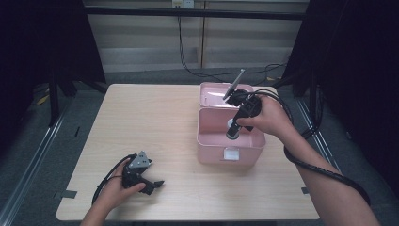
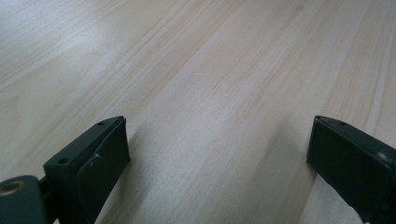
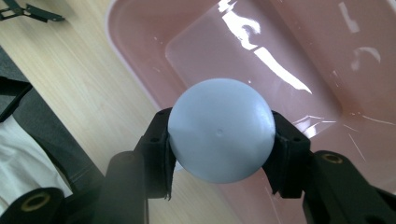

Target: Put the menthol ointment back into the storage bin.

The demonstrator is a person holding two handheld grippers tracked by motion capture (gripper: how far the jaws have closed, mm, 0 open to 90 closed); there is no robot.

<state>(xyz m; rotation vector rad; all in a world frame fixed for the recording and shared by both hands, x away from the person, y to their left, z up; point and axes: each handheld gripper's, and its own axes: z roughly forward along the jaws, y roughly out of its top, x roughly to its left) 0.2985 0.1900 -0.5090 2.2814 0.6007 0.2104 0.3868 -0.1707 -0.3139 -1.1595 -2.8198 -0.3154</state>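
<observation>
A pale blue ball (image 3: 220,135) sits clamped between the jaws of my right gripper (image 3: 220,140), held above the open pink box (image 3: 299,60). From the high view the right gripper (image 1: 234,132) points down into the pink box (image 1: 229,153), with the ball (image 1: 232,124) small and pale near its tip. The box's lid (image 1: 211,94) stands open at the back. My left gripper (image 1: 157,183) rests low on the wooden table (image 1: 141,122) at the front left, its jaws spread wide (image 2: 219,154) with bare wood between them.
Black cables (image 1: 324,169) trail from the right gripper along the forearm and off the table's right side. A dark floor and metal rails (image 1: 28,165) flank the table. Wood stretches open left of the box.
</observation>
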